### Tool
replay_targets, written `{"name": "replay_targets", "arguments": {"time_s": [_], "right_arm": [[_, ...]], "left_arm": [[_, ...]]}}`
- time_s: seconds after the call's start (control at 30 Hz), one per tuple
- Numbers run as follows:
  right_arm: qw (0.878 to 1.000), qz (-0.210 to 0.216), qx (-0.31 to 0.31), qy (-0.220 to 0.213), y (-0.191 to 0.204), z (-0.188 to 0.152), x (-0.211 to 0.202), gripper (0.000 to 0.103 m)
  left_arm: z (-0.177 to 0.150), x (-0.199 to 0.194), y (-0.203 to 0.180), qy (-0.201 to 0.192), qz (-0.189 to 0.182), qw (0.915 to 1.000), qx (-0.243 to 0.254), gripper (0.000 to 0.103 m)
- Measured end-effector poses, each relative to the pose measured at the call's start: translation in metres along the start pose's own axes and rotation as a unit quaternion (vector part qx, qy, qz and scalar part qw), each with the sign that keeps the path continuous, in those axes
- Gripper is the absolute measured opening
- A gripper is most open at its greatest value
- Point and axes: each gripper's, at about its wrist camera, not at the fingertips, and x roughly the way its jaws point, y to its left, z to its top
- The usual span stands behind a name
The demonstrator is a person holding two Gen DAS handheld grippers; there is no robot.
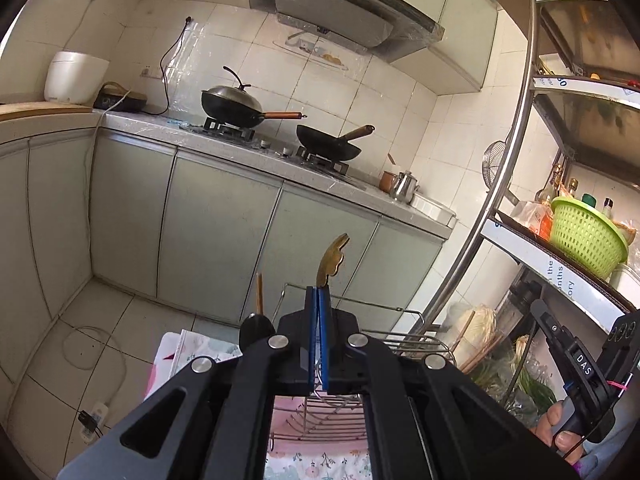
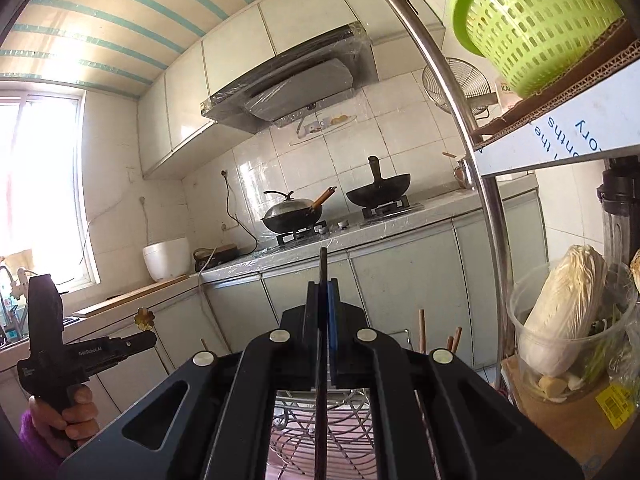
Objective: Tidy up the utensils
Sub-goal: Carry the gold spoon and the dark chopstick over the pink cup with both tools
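A kitchen seen from two hand-held grippers. Far beyond both sets of jaws runs a pale green cabinet run topped by a grey worktop (image 1: 280, 160), with a range hood (image 1: 340, 16) above it. On the stove sit a lidded wok (image 1: 234, 106) and an open wok (image 1: 330, 146). To the right of the jaws stands a metal shelf rack (image 1: 516, 152) carrying a green plastic basket (image 1: 586, 236); lower down, a clear tub holds a napa cabbage (image 2: 560, 312).

Directly below and just ahead of both grippers lies a wire dish rack (image 1: 332, 416) on a floral cloth (image 1: 316, 462), with wooden chopsticks (image 1: 259, 292) standing upright at its far side.

The left gripper (image 1: 319, 292) has its jaws pressed together, pinching a brass-coloured utensil handle (image 1: 334, 258) with a decorative scalloped end that rises above the tips. The right gripper (image 2: 322, 284) likewise has its jaws clamped on a thin dark utensil (image 2: 322, 360), which passes edge-on between them, poking above the tips and running down toward the rack.

Each view shows the other gripper at its edge, gripped by a hand (image 2: 74, 412) in a purple sleeve.
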Motion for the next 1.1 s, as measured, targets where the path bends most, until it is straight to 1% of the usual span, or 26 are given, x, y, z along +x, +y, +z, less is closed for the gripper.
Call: {"name": "replay_targets", "arguments": {"time_s": [0.17, 0.27, 0.37, 0.47, 0.57, 0.7, 0.9, 1.1], "right_arm": [[1.000, -0.002, -0.010, -0.013, -0.003, 0.002, 0.013, 0.005], [1.000, -0.004, -0.011, -0.019, -0.005, 0.003, 0.019, 0.005], [1.000, -0.009, -0.015, -0.024, -0.008, 0.004, 0.027, 0.005], [0.999, -0.012, -0.018, -0.029, -0.011, 0.004, 0.032, 0.005], [0.999, -0.017, -0.017, -0.036, -0.014, 0.003, 0.035, 0.005], [0.999, -0.027, -0.024, -0.041, -0.019, 0.001, 0.041, 0.005], [0.997, -0.037, -0.041, -0.050, -0.020, -0.004, 0.049, 0.005], [0.995, -0.055, -0.064, -0.062, -0.020, -0.021, 0.051, 0.005]], "left_arm": [[0.001, 0.019, 0.001, -0.004, 0.009, 0.9999, 0.001, 0.001], [0.000, 0.026, 0.001, -0.018, 0.023, 0.9995, 0.011, 0.001], [-0.003, 0.033, 0.000, -0.025, 0.029, 0.9990, 0.022, 0.001], [-0.008, 0.039, -0.003, -0.029, 0.040, 0.9982, 0.034, 0.001], [-0.016, 0.044, -0.004, -0.029, 0.042, 0.9978, 0.041, 0.001], [-0.029, 0.053, -0.004, -0.026, 0.053, 0.9968, 0.055, 0.001], [-0.040, 0.061, 0.004, -0.018, 0.051, 0.9976, 0.044, 0.001], [-0.045, 0.065, 0.012, -0.018, 0.048, 0.9983, 0.028, 0.001]]}}
